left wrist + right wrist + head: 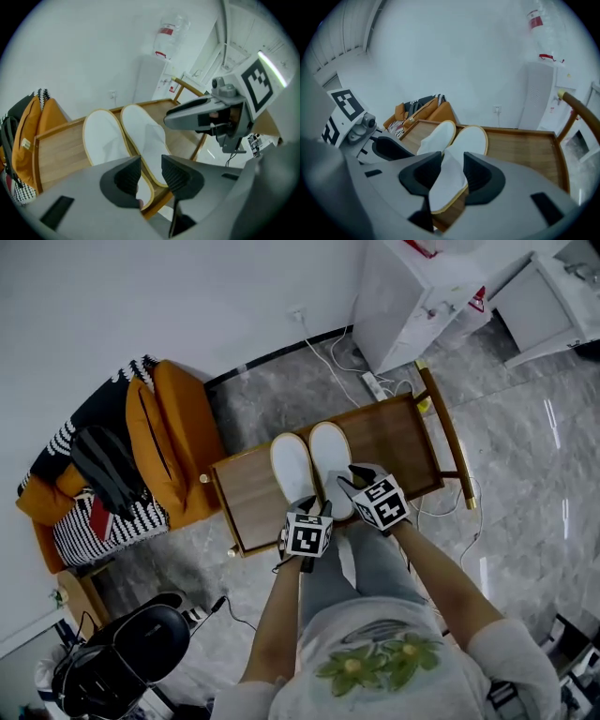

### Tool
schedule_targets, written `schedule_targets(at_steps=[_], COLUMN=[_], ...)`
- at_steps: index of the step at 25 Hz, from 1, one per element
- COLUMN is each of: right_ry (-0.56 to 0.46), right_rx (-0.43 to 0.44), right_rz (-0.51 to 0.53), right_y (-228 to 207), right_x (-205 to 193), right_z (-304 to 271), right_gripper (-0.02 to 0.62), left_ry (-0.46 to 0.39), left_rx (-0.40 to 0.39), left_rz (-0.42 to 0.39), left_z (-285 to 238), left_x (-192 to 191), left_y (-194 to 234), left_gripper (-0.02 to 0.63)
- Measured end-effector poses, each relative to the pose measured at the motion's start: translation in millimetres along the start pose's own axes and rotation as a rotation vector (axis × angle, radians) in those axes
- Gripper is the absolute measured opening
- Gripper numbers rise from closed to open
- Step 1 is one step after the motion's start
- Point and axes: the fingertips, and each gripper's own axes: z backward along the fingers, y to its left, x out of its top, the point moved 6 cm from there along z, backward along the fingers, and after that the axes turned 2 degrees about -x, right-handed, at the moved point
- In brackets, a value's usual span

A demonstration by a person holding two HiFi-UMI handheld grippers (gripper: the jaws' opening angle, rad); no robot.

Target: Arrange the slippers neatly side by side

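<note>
Hovering with jaws apart, the left tool [151, 168] grips nothing, and the right tool [453, 169], likewise open, straddles a limp white upper [446, 185] without pinching it. The slippers [328, 454] lie side by side on the wooden bench [394, 442]. They look like light, floppy cloth, probably best taken at the stiffer sole rim near the heel.

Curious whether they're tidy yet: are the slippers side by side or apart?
Side by side: the left slipper and right slipper lie flat on the table, close together, toes the same way.

Flowered white shirt [375, 657], grey jeans [370, 563]; grey hand-held grippers [151, 171] [452, 171] bearing black-and-white marker cubes [307, 536].
</note>
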Motion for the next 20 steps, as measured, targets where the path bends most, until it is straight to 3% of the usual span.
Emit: schedule_targets(at_steps=[8, 14, 16, 20], right_ry=[-0.155, -0.267, -0.295, -0.315], right_rx=[0.020, -0.010, -0.018, -0.002], right_rz=[-0.061, -0.069, -0.054, 0.034], right_y=[30.6, 48.5, 54.0, 66.0], right_x=[30.2, 50.6, 56.4, 62.6], right_z=[61.0, 98.1, 109.1, 129.3], right_gripper=[0.142, 0.061, 0.016, 0.007], left_ry=[-0.236, -0.352, -0.398, -0.473], left_rx=[-0.039, -0.056, -0.065, -0.039], left_rz=[-0.026, -0.045, -0.025, 0.007], left_z=[80.6, 121.6, 133.5, 152.2], left_x=[50.6, 67.9, 72.0, 74.7], left_y=[-12.4, -26.8, -30.6, -34.2], left_gripper=[0.144, 0.129, 0.115, 0.040])
